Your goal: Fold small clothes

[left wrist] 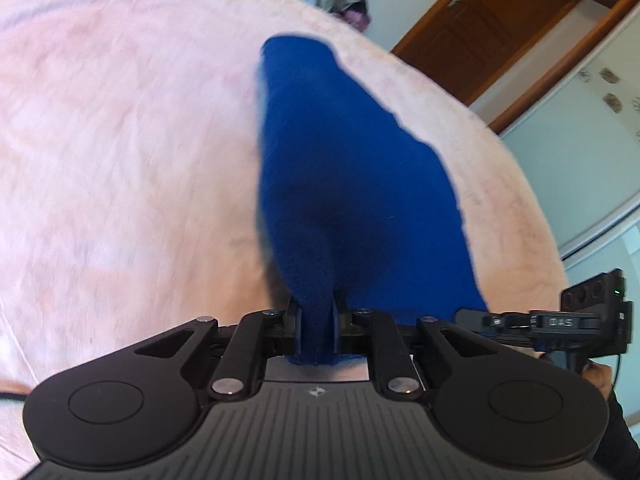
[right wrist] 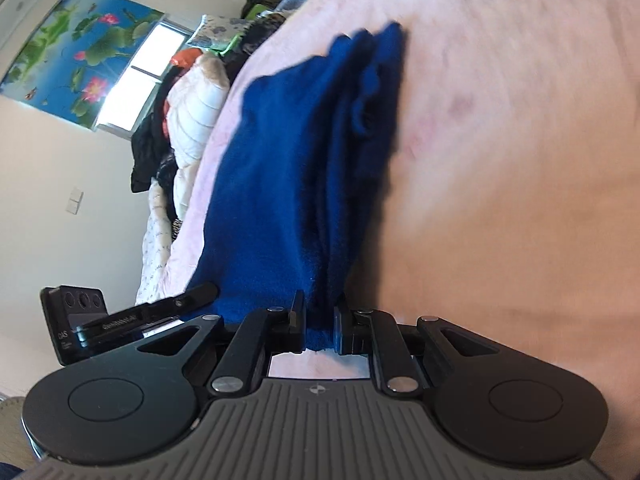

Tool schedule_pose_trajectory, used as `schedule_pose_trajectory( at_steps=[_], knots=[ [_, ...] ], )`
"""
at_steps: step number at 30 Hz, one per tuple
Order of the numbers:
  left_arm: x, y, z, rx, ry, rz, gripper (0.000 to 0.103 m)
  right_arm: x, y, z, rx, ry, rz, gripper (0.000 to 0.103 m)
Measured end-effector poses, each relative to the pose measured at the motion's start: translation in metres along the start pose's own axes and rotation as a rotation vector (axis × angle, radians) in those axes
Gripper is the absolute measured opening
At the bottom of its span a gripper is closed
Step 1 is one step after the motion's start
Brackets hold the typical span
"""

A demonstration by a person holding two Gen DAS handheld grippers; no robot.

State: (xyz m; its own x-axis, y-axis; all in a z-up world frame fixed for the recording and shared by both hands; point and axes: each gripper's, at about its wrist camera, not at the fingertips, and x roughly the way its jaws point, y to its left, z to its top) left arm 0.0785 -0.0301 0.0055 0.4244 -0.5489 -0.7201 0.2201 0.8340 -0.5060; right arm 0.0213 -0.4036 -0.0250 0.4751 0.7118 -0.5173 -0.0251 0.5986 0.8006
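A dark blue garment (left wrist: 340,184) hangs over a pink bedsheet (left wrist: 120,140). My left gripper (left wrist: 316,320) is shut on one edge of it, with cloth bunched between the jaws. In the right wrist view the same blue garment (right wrist: 288,168) shows in several folds, and my right gripper (right wrist: 320,324) is shut on another edge of it. The other gripper's body shows at the right edge of the left wrist view (left wrist: 580,320) and at the left of the right wrist view (right wrist: 100,320).
The pink sheet (right wrist: 500,160) covers the bed. A heap of clothes and a white quilted jacket (right wrist: 192,112) lies at the bed's far side under a window. A wooden door (left wrist: 500,28) and a white cabinet (left wrist: 580,152) stand beyond the bed.
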Motion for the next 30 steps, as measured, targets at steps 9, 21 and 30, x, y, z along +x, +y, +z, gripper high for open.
schedule_pose_trajectory(
  at_steps=[9, 21, 30],
  knots=[
    [-0.017, -0.018, -0.007, 0.096, -0.034, 0.033, 0.013, -0.016, 0.019, -0.009, -0.032, -0.025, 0.042, 0.016],
    [-0.014, -0.003, -0.013, 0.077, 0.004, 0.07, 0.013, -0.019, 0.009, -0.02, 0.002, 0.003, 0.047, 0.016],
    [-0.006, -0.028, -0.021, 0.219, -0.031, 0.179, 0.02, -0.012, 0.008, -0.023, -0.003, -0.017, 0.014, 0.037]
  ],
)
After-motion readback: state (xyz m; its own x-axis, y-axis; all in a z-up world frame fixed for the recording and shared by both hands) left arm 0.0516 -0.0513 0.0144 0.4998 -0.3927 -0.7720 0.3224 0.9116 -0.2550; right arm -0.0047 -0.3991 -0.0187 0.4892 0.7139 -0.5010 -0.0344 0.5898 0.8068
